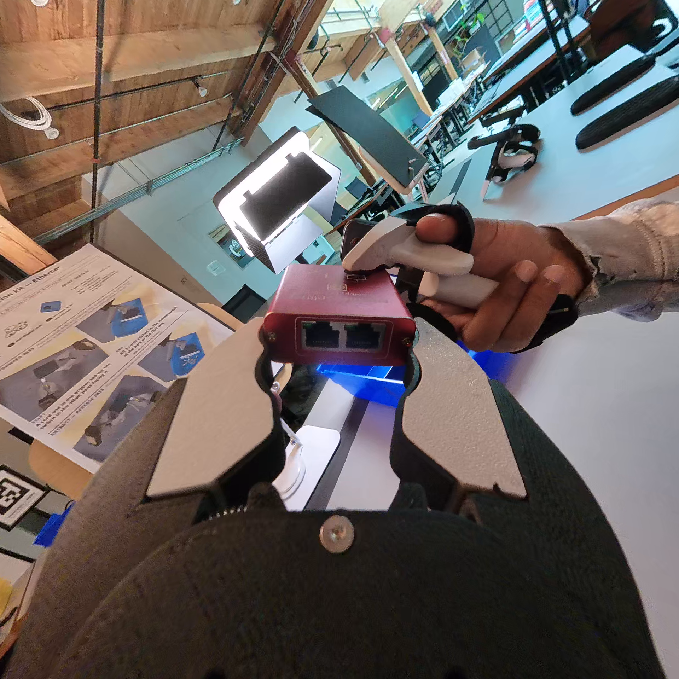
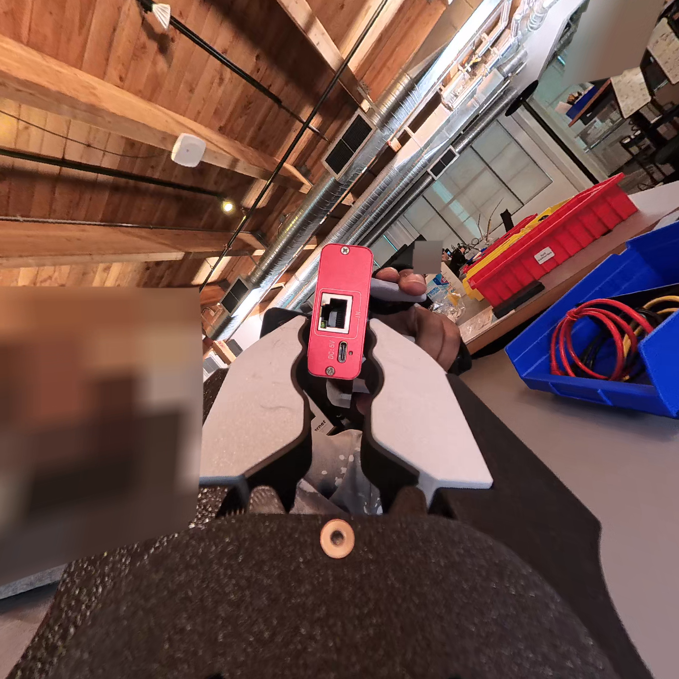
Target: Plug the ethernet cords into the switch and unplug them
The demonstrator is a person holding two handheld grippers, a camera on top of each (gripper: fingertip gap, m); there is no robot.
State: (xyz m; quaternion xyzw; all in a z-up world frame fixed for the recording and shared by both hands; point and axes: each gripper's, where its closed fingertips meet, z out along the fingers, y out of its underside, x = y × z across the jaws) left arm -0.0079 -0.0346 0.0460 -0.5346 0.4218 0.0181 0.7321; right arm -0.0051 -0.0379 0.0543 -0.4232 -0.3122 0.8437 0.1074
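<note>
The red ethernet switch (image 1: 340,319) is held aloft above the bench (image 1: 588,422), gripped at both ends. The left gripper (image 1: 338,347) has its fingers (image 1: 235,371) clenched on the sides of the end bearing two ports; the right gripper (image 2: 336,345) has its fingers (image 2: 408,371) closed on the faces of the end bearing the single port and power socket. All three ports are empty in both views; no connector is seated. The ethernet cords (image 2: 602,338), red, yellow and dark, lie coiled in a blue bin (image 2: 573,378) on the bench, well apart from the switch and untouched. An instruction sheet (image 1: 92,330) stands to the left. Judgement: either no cord has yet been plugged or all have been withdrawn; the views cannot settle which. With both grippers occupied, one must release before any cord can be handled.
</note>
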